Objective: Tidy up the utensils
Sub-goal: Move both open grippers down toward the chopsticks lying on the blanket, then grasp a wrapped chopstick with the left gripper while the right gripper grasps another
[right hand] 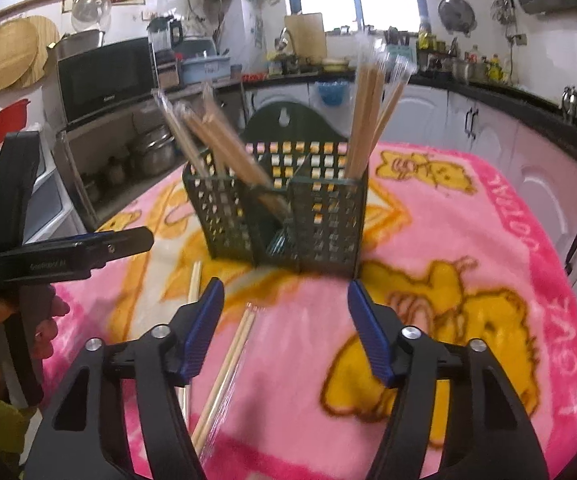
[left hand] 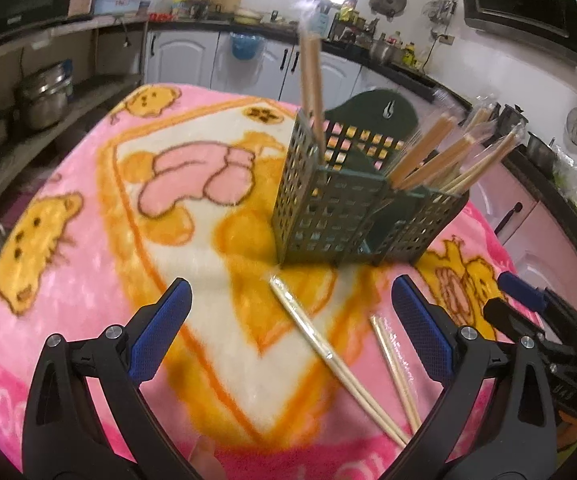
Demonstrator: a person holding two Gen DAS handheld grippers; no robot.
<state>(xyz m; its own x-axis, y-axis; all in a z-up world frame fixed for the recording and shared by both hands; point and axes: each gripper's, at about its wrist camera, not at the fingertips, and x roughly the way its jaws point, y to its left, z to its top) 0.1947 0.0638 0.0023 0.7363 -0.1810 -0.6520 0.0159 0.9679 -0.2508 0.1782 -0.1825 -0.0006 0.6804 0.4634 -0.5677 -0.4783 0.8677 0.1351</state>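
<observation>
A dark green perforated utensil holder (left hand: 340,208) (right hand: 288,216) stands on the pink blanket (left hand: 88,280) (right hand: 468,240), with several plastic-wrapped chopsticks (left hand: 428,156) (right hand: 364,120) upright or leaning in its compartments. Two wrapped chopstick pairs lie flat on the blanket in front of it: a longer one (left hand: 328,352) (right hand: 194,284) and a shorter one (left hand: 394,364) (right hand: 228,368). My left gripper (left hand: 291,280) hovers open over the longer pair's far end, gripping nothing. My right gripper (right hand: 286,283) is open just short of the holder; the shorter pair lies below its left finger (right hand: 204,320), untouched.
A person's hand (right hand: 36,320) holds the left tool at the left edge of the right wrist view. White kitchen cabinets (left hand: 192,56) and a cluttered black counter (right hand: 508,92) ring the table. Metal pots (left hand: 44,100) sit on a shelf at the left.
</observation>
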